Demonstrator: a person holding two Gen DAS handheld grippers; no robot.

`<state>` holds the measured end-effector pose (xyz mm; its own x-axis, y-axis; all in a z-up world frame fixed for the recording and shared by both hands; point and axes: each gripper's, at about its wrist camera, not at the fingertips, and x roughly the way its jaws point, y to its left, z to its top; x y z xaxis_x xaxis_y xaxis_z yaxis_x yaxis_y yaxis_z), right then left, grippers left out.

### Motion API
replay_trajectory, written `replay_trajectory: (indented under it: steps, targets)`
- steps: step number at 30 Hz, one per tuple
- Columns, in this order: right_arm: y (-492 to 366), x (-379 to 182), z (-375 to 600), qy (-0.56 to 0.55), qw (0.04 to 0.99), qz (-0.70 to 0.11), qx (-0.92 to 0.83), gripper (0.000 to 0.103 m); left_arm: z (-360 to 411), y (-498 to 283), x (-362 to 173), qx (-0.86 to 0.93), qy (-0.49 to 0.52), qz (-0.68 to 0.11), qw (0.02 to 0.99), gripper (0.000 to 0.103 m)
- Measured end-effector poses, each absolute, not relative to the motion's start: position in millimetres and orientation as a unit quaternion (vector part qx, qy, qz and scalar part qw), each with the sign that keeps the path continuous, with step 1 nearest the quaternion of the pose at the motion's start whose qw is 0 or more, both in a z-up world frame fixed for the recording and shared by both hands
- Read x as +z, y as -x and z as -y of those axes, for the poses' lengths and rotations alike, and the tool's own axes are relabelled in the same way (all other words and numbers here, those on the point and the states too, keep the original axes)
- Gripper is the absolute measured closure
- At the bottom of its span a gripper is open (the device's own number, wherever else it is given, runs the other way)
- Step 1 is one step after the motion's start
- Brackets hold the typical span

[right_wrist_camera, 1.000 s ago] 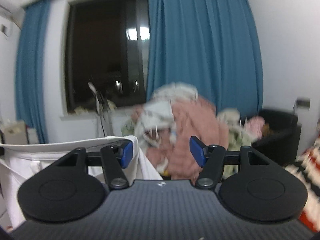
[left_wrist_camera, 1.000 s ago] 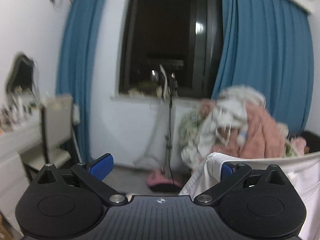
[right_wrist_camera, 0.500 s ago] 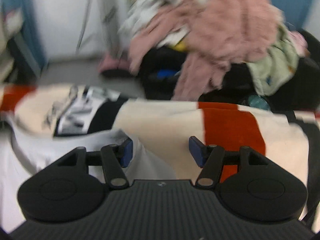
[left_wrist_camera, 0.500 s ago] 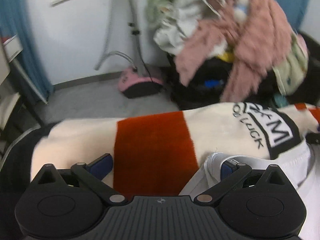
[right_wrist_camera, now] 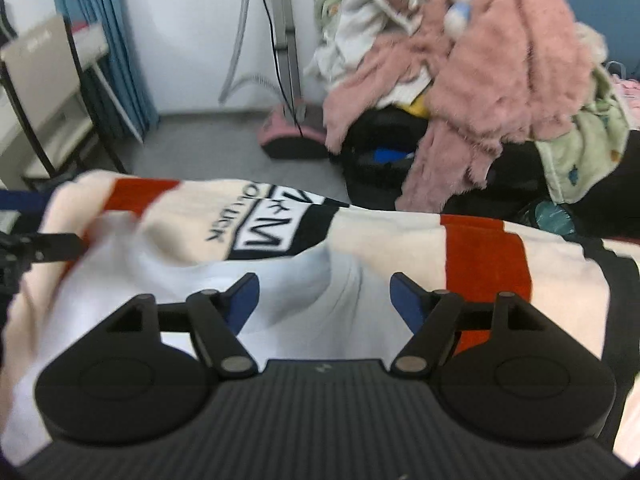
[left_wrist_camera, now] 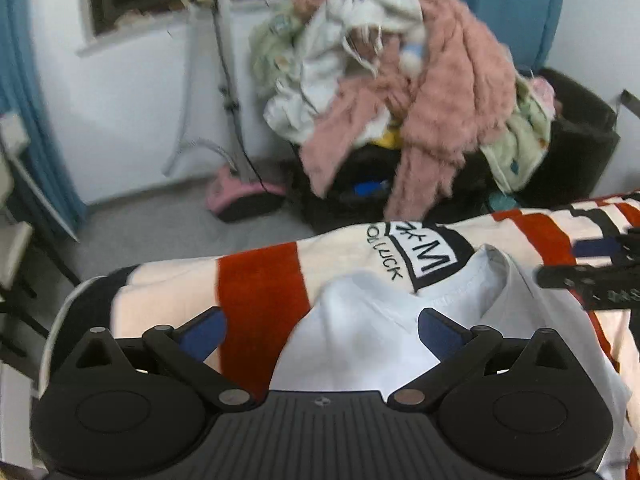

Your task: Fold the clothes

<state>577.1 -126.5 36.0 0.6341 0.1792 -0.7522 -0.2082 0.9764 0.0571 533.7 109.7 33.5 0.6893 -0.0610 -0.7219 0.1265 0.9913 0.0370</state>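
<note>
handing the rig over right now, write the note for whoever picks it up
Left tongs: open, pads not pressing the white t-shirt lying between them.
Right tongs: jaws opening, shirt under them, not gripped.
Things: the white t-shirt lies bunched on the cream, red and black striped blanket. An unfolded clothes pile is heaped beyond it.
Done: shirt laid down on the blanket.
Left: smooth it flat, fold it, then work through the pile.
</note>
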Motion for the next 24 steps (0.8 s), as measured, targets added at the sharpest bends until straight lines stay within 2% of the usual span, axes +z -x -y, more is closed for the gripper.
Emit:
replay_trajectory:
  steps: [3, 7, 14, 19, 24]
  targets:
    - [-510.1, 48.9, 132.5, -0.004, 0.924, -0.373, 0.081, 0.029, -92.7, -477.7, 44.0, -0.019, -0.037, -0.353, 0.935, 0.000]
    - [-403.1, 58.7, 152.7, -0.051, 0.940, -0.329, 0.078, 0.029, -82.8, -364.2, 59.3, -0.010, 0.001, -0.323, 0.946, 0.000]
    - [-238.7, 60.3, 170.6, -0.080, 0.953, -0.275, 0.098, 0.029, -63.0, -180.9, 55.4, -0.002, 0.038, -0.278, 0.960, 0.000]
    - [-160.4, 55.8, 176.1, -0.068, 0.967, -0.223, 0.104, 0.029, -47.8, -83.5, 46.4, 0.013, 0.050, -0.232, 0.971, 0.000]
    - [-114.8, 39.7, 181.2, -0.068, 0.979, -0.167, 0.099, 0.029, -43.6, -29.6, 40.0, 0.025, 0.060, -0.194, 0.979, 0.000]
